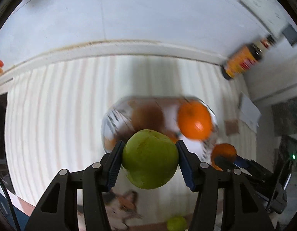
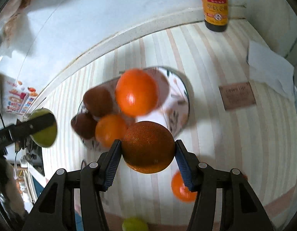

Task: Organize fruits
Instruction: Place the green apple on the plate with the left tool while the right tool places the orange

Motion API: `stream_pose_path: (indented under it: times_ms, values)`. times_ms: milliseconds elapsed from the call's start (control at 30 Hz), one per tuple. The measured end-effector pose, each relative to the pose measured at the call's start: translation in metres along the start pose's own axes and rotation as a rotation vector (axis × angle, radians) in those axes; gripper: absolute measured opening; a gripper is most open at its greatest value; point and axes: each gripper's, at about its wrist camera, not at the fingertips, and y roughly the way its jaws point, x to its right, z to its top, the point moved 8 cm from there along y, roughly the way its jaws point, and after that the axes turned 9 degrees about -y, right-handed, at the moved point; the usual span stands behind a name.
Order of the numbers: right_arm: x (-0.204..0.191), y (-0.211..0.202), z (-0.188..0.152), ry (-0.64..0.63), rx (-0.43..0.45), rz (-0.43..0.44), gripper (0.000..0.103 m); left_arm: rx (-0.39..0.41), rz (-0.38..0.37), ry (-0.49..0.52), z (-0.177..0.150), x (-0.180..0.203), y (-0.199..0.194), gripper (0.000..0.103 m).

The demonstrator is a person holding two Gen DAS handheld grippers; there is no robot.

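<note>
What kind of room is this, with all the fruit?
Probably a kitchen or dining spot: a sauce bottle stands on a striped tablecloth, and a patterned bowl holds oranges and brown fruit.

Striped tablecloth covering the counter, with a sauce bottle with a yellow-orange label standing at the back edge, a brown card lying flat, and white paper just behind it.

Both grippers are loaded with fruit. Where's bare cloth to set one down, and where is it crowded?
Free: striped cloth between bowl, sauce bottle and brown card; also left of the bowl toward the counter edge. Crowded: the bowl itself, and near the loose orange.
</note>
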Motion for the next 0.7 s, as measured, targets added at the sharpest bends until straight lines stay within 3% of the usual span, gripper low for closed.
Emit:
stream_pose_path:
  times_ms: [200,367,633,700]
  values:
    - [0.002,0.031,0.018,-0.004,-0.039,-0.017,0.059,-0.080,0.066,-0.048,0.038,-0.030,0.053,0.052]
    - [0.005,0.050,0.018,-0.017,-0.077,-0.037,0.059,-0.160,0.083,-0.074,0.044,-0.043,0.090,0.052]
    - [0.006,0.066,0.008,0.001,-0.110,-0.030,0.059,-0.193,0.086,-0.091,0.042,-0.043,0.104,0.052]
    - [0.006,0.071,0.008,0.028,-0.116,-0.009,0.064,-0.205,0.076,-0.115,0.042,-0.045,0.106,0.052]
